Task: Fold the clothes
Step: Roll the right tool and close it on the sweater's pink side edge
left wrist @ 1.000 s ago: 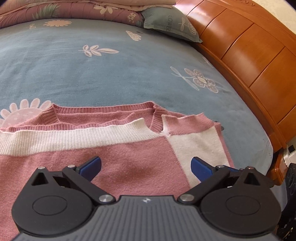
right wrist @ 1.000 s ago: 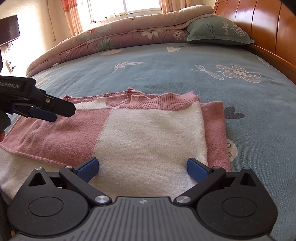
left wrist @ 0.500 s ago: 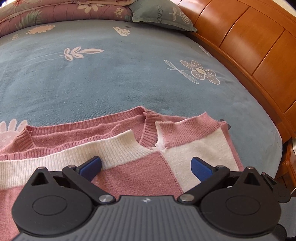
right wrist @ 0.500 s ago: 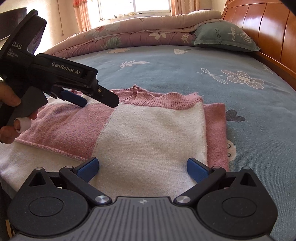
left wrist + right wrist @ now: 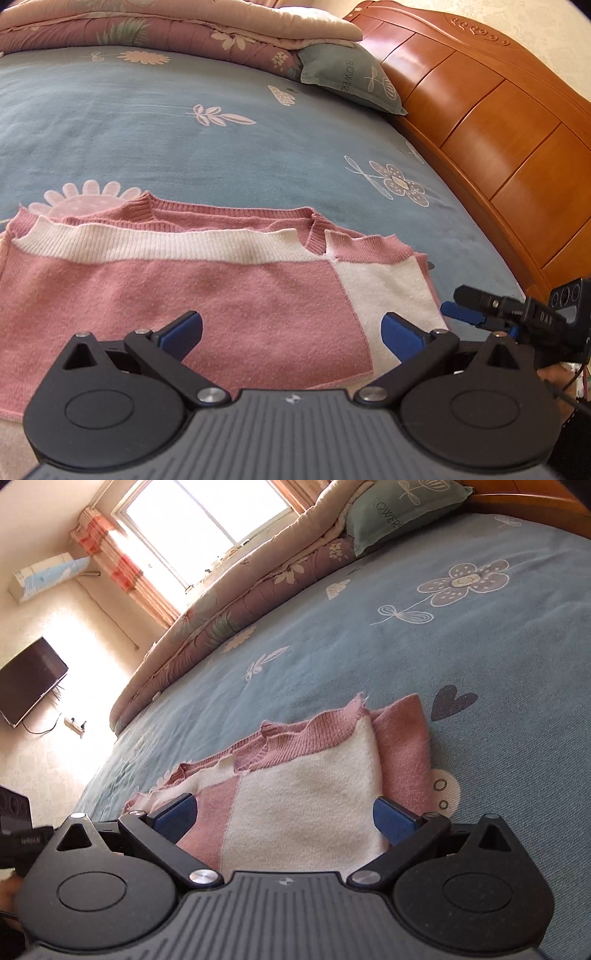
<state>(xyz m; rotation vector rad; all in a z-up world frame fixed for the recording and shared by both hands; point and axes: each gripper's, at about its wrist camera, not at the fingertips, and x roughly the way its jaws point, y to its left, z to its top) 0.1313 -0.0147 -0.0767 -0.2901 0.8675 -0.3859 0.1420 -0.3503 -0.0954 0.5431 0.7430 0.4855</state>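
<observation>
A blue bedspread (image 5: 229, 155) printed with pale flowers and leaves fills most of both views, with a wooden headboard (image 5: 491, 122) along its right side in the left wrist view. A rolled floral quilt (image 5: 236, 605) lies along the far edge, and a grey-green pillow (image 5: 347, 79) leans against it at the headboard end. On the near part of the bedspread lies the pink-and-white knitted sweater (image 5: 236, 295), folded flat, its ribbed white band and pink neckline turned toward the far side. The left gripper (image 5: 291, 330) hangs over the pink panel with its blue pads spread wide and nothing between them. The right gripper (image 5: 282, 816) sits likewise released over the white panel at the sweater's right end; seen from the left wrist view it is low at the sweater's edge, though whether it touches the knit is hard to tell. A wall-mounted television (image 5: 31, 679) shows in the right wrist view.
</observation>
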